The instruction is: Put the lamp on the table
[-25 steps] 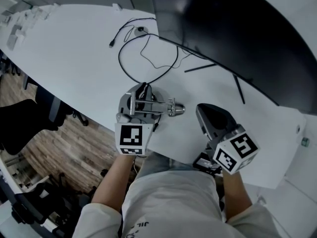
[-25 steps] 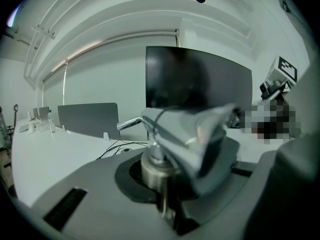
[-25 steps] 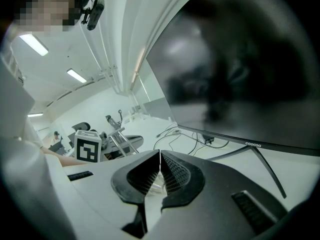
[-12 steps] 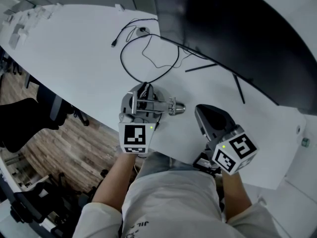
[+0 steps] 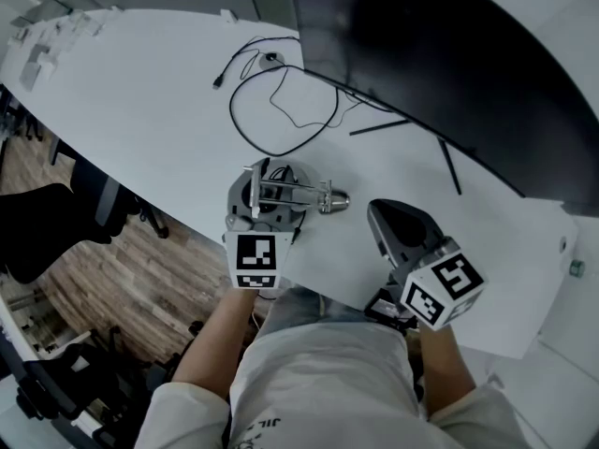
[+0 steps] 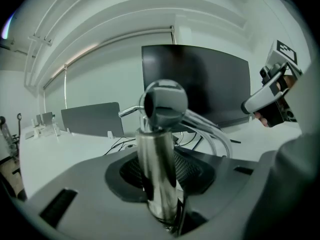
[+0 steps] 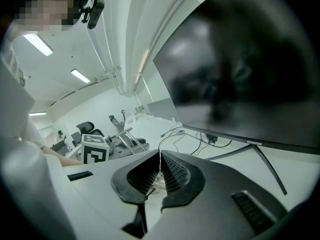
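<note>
Left gripper [image 5: 265, 206]: jaws have just been opening and now stand wide. The lamp [image 5: 290, 195]'s chrome post [image 6: 157, 174] is upright in the gap between them. Pads look clear of it, so no grip.

Right gripper [image 7: 160, 154]: jaws closed, tips meeting, nothing between them. It sits over the table [image 5: 140, 92] right of the lamp, apart from it, not touching anything I can see.

Lamp location: base down on the white table, close to the near edge, in front of the big dark monitor [image 5: 449, 54]. Its folded arm lies roughly level, with the chrome head [image 5: 333, 197] pointing toward the right gripper. A black cable [image 5: 245, 129] loops from the lamp back across the table toward the monitor.

The right gripper view agrees: the left gripper's marker cube [image 7: 95, 154] and the lamp's arms show off to its left.

Versus the earlier frames:
- Left jaws were clamped narrow on the post and are now spread.
- Lamp hasn't visibly shifted on the table, same spot and same arm pose.
- Left hand is barely displaced.
- Right gripper is in the same place, jaws shut as before.
- Cable loop and monitor are unchanged.
</note>
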{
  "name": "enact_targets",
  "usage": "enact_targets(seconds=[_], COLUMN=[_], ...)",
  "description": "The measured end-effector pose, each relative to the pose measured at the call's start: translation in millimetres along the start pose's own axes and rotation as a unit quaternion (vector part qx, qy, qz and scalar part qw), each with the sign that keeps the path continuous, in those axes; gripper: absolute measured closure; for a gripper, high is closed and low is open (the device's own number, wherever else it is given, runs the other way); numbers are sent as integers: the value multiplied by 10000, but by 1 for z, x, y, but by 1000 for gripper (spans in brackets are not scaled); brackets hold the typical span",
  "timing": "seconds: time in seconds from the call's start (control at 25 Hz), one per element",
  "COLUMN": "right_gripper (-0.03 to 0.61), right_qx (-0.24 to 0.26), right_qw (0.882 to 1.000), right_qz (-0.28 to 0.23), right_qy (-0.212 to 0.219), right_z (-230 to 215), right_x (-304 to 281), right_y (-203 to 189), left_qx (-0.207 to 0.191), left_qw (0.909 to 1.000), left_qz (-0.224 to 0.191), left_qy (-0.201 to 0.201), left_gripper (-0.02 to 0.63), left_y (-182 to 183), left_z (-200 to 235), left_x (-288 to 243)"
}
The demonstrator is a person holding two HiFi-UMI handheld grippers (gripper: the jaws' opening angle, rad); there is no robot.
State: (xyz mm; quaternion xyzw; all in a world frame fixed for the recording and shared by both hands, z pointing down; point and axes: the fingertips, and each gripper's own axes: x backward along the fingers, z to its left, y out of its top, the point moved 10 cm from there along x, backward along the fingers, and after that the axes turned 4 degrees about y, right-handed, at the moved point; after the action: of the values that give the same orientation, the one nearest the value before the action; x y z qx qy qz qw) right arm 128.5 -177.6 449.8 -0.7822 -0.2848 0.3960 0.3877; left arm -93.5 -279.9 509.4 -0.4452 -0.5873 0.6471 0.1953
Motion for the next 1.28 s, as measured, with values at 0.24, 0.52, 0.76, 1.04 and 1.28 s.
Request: enact_targets(seconds=[0.24,0.52,0.76,1.04,1.28], right_gripper=[546,546,546,546,546], right_qx=[45,88,137,198,262], right_qw=[10000,9999,9998,9997,9995], right_qz=[-1,-14,-45,-76,-106], right_qy=[53,59,116,149,162], right_z=[6,8,13,19,25], right_x=[3,8,11,19,26], right_y=[-1,-1,-1,-3,-4], left_qx=[33,9,28,110,238], left_qw=[10000,9999,9998,9995,9988], left_qz=[21,58,74,64,85], left_qy=[62,101,201,306,420], left_gripper=[491,491,476,476,476], left_y=[0,0,2,2,0], left_z=[2,1,1,0,-2], left_x=[7,15,23,36,49])
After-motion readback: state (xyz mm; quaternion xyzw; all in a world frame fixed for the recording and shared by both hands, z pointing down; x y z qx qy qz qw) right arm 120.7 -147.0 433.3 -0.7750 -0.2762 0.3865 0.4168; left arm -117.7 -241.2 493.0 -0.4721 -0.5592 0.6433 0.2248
